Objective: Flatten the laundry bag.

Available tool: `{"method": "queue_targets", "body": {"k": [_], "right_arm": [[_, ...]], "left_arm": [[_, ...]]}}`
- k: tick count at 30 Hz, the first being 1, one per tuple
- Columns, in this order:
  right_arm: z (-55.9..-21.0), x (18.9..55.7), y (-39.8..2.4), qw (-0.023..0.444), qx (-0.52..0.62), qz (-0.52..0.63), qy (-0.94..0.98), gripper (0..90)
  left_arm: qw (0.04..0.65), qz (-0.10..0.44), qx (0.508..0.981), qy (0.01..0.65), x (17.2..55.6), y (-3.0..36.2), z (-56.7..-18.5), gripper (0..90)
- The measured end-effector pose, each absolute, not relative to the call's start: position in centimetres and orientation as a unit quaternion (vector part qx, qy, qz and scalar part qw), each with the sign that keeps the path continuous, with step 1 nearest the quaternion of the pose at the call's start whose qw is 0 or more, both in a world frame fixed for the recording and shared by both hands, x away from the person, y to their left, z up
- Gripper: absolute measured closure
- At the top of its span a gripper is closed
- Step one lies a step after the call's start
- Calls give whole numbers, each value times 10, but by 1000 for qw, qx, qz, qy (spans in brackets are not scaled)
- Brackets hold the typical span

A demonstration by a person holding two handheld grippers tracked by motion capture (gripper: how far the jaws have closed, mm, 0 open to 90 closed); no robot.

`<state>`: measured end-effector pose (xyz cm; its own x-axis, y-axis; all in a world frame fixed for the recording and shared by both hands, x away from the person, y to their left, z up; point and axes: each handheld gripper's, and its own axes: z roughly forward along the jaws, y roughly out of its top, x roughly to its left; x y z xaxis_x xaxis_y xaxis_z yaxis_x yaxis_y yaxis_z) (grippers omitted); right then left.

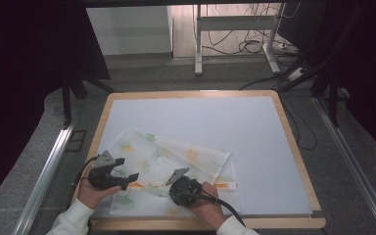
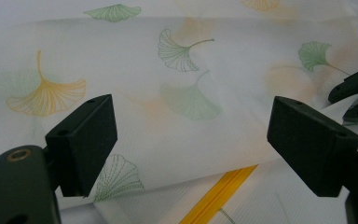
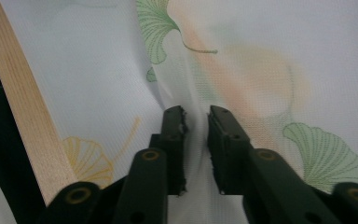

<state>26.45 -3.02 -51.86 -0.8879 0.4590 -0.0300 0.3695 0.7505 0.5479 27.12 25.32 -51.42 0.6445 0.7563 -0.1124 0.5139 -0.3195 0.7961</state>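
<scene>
Mesh laundry bag [image 1: 176, 161] with ginkgo-leaf print lies flat at the desk's [image 1: 254, 122] 7 o'clock corner. Right gripper [image 3: 196, 116]: jaws clamped on a pinched fold of mesh. Left gripper [image 2: 191, 135]: jaws wide apart above the bag's yellow zipper [image 2: 219, 193].

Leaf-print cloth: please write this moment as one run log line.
cloth: folded on table | right gripper: pinching cloth | left gripper: open over cloth

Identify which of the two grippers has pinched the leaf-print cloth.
The right gripper: its jaws squeeze a fold of the cloth. The left gripper gapes above it.
</scene>
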Motion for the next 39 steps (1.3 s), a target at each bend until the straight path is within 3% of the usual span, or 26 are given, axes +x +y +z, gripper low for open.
{"method": "queue_targets", "body": {"k": [13, 39], "right_arm": [[-514, 267, -36, 76, 229, 296, 924, 875], [-503, 274, -46, 79, 240, 321, 913, 884]], "left_arm": [[429, 141, 800, 396, 271, 254, -514, 159], [430, 142, 800, 395, 271, 254, -514, 160]]}}
